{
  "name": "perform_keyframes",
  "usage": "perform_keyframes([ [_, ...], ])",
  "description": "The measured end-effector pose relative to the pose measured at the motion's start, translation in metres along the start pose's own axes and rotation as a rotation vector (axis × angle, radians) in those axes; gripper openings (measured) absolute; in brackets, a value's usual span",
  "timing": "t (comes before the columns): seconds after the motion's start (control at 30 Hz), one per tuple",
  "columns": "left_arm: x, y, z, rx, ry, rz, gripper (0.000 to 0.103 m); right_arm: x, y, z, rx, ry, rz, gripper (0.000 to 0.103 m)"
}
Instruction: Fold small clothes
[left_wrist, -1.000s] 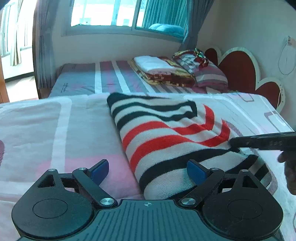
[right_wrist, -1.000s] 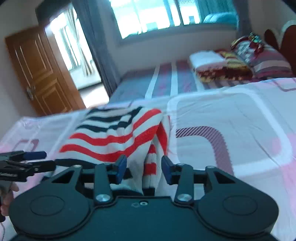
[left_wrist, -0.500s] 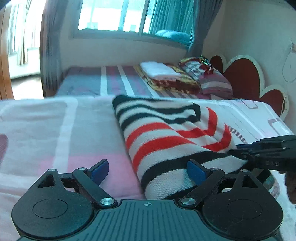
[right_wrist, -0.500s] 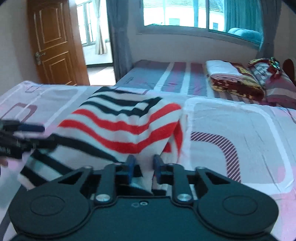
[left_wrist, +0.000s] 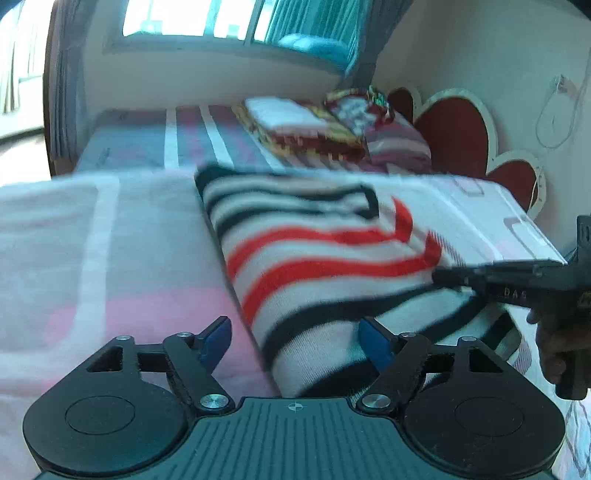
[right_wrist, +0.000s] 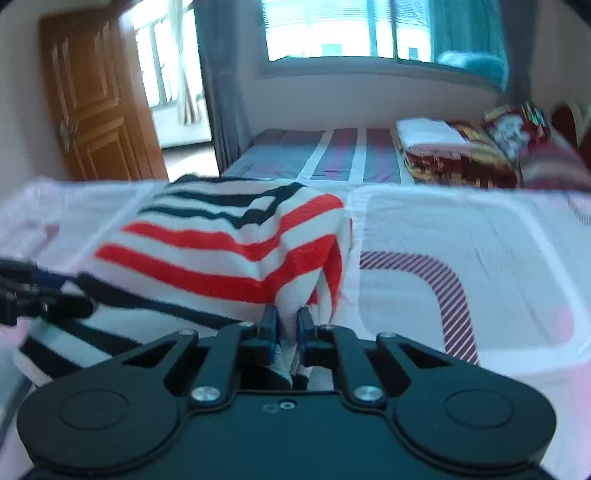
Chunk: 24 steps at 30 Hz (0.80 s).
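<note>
In the left wrist view, the striped garment (left_wrist: 314, 266) lies on the pink-patterned bed (left_wrist: 103, 251), its long axis running away from the camera and slanting slightly leftward. The left gripper (left_wrist: 295, 338) has its jaws spread wide and grips nothing; the garment's near end sits between them but toward the right finger, with bare sheet under the left one. The right gripper (left_wrist: 517, 284) reaches in from the right at the garment's right edge. In the right wrist view, the right gripper (right_wrist: 287, 326) has its jaws nearly together, pinching a bunched fold of the garment (right_wrist: 221, 240) at its near right corner, which rises off the bed (right_wrist: 480, 240). The right hand therefore looks the one placed to carry the fold leftward across the long axis.
</note>
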<state>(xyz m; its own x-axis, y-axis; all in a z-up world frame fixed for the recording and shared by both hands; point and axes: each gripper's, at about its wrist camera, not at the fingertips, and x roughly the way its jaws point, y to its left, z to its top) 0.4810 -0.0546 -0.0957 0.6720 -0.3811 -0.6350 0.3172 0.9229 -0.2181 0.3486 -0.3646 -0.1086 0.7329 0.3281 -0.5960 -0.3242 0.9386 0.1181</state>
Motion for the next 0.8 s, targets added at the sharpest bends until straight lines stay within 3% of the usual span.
perform_keyframes([
  [0.07, -0.008, 0.006, 0.01, -0.004, -0.037, 0.029, 0.076, -0.004, -0.001, 0.006, -0.003, 0.02, 0.001, 0.014],
  [0.1, -0.008, 0.012, 0.014, -0.025, -0.046, 0.024, 0.076, -0.009, -0.003, 0.011, 0.011, 0.009, -0.006, 0.022],
  [0.2, 0.004, 0.025, 0.026, -0.056, -0.044, 0.04, 0.076, -0.02, 0.003, 0.025, -0.029, -0.077, -0.021, 0.026],
  [0.33, 0.022, 0.032, 0.029, -0.104, -0.017, 0.028, 0.076, 0.009, 0.011, 0.041, -0.044, -0.005, -0.051, 0.027],
  [0.4, 0.031, 0.032, 0.028, -0.113, -0.001, 0.037, 0.076, 0.027, 0.012, 0.045, -0.048, 0.021, -0.093, 0.037],
  [0.43, 0.035, 0.033, 0.026, -0.118, 0.012, 0.038, 0.076, 0.034, 0.011, 0.046, -0.047, 0.03, -0.098, 0.036],
  [0.53, 0.041, 0.033, 0.025, -0.13, 0.034, 0.033, 0.076, 0.04, 0.004, 0.046, -0.042, 0.021, -0.049, 0.012],
  [0.67, 0.047, 0.028, 0.029, -0.079, 0.049, 0.042, 0.076, 0.045, -0.007, 0.039, -0.029, 0.019, -0.04, 0.014],
  [0.8, 0.043, 0.019, 0.033, -0.026, 0.049, 0.071, 0.076, 0.03, -0.001, 0.045, 0.0, -0.013, -0.056, 0.029],
])
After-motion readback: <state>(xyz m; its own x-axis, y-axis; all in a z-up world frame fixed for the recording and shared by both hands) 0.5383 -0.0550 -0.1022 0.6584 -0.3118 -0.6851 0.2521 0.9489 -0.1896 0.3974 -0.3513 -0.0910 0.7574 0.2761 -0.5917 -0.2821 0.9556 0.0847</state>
